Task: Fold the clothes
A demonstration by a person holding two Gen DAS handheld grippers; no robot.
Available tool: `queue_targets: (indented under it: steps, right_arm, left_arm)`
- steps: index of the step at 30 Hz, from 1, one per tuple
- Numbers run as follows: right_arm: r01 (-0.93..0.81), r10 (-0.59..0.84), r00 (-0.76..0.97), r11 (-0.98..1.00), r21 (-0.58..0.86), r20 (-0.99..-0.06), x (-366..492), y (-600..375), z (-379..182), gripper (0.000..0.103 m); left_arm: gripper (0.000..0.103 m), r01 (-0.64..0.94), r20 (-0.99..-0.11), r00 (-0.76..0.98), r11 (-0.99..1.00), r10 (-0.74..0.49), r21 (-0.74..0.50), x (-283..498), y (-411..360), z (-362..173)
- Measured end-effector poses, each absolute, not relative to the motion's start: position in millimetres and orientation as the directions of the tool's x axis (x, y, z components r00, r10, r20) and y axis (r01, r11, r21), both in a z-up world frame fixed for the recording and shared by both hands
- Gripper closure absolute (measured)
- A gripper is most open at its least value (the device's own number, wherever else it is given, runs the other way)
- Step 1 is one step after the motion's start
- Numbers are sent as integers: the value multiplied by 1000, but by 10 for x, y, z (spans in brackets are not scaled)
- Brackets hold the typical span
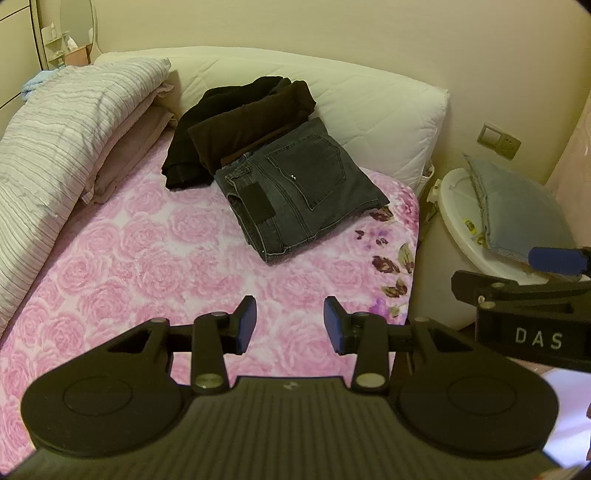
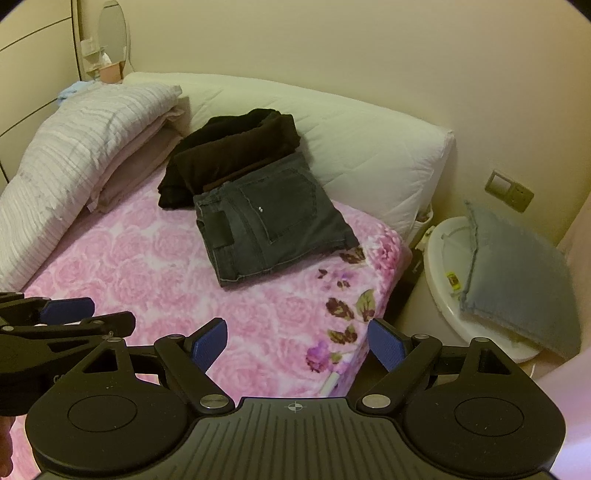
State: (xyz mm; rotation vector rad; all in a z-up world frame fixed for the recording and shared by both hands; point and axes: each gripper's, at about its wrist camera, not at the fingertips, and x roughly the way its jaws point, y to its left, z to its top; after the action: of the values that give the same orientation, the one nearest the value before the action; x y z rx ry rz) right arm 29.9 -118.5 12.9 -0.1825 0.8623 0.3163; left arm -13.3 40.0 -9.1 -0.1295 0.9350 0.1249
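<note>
Folded dark grey jeans (image 1: 299, 186) (image 2: 269, 218) lie on the pink rose bedspread (image 1: 147, 258) (image 2: 155, 273), back pocket up. Behind them sit a folded brown garment (image 1: 251, 125) (image 2: 236, 155) and a black one (image 1: 184, 147) (image 2: 173, 184). A light blue denim piece (image 1: 517, 210) (image 2: 517, 273) hangs over a white basket (image 1: 458, 206) (image 2: 443, 258) beside the bed. My left gripper (image 1: 290, 323) hovers open over the bedspread, nothing between its blue pads. My right gripper (image 2: 297, 345) is open over the bed's right edge, empty too.
A striped folded duvet (image 1: 66, 140) (image 2: 74, 155) and flat pillows line the left side. A white quilted pillow (image 1: 369, 103) (image 2: 369, 147) leans on the wall behind the clothes. A wall socket (image 1: 498, 140) (image 2: 509, 190) sits at right, a dresser with mirror (image 1: 75, 22) at far left.
</note>
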Motion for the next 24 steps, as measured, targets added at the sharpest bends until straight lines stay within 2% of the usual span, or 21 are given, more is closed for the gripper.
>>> queue_targets:
  steps: [24]
  right_arm:
    - [-376, 217, 562, 926, -13, -798, 867, -1207, -88, 17]
  left_arm:
    - [67, -264, -852, 509, 964, 121, -21, 308, 455, -310]
